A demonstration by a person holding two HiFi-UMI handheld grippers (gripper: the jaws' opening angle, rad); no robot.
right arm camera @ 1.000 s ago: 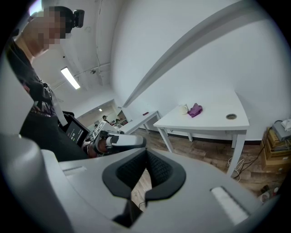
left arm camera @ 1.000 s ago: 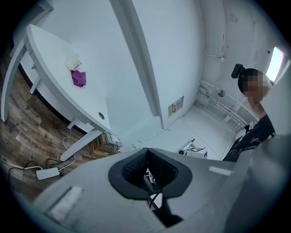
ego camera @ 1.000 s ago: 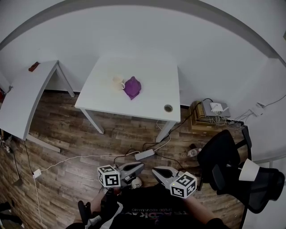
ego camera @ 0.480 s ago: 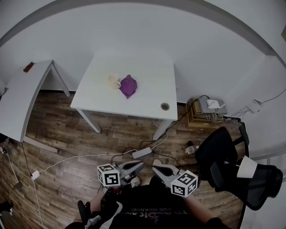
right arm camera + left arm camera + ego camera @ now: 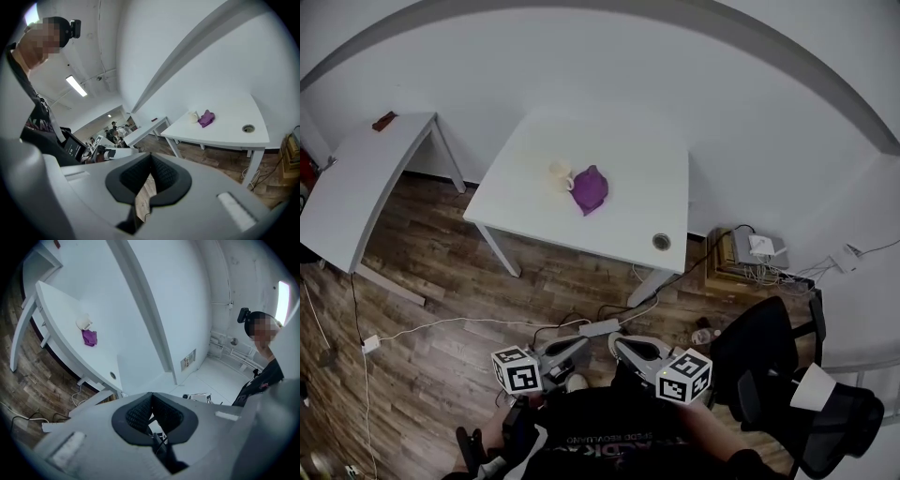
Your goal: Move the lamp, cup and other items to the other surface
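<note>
**Both grippers closed and empty; cup and cloth on the white table**

Left gripper (image 5: pixel 151 394): pads pressed together at the tips, nothing between them. Right gripper (image 5: pixel 151 156): likewise closed pad to pad, nothing pinched. In the head view, both held low and close to the person's body, side by side above the wooden floor (image 5: pixel 441 281), tips angled toward each other, well apart from the furniture ahead.

On the white table (image 5: pixel 628 159), toward its left half: a pale cup (image 5: pixel 560 173) standing upright, with a crumpled purple cloth (image 5: pixel 590 190) just beside it on the right, touching or nearly so. Near the table's front right corner: a round cable hole (image 5: pixel 662 242).

To the left, set apart from the white table: a second table (image 5: pixel 356 187), bare except for a small reddish-brown item (image 5: pixel 384 121) at its far end, too small to identify.

On the floor between the white table and the grippers: a power strip (image 5: pixel 602 327) with trailing cables. At lower right: a black office chair (image 5: pixel 769 342), and beside it a white cone-shaped item (image 5: pixel 811 387); not clear from here what it rests on.
</note>
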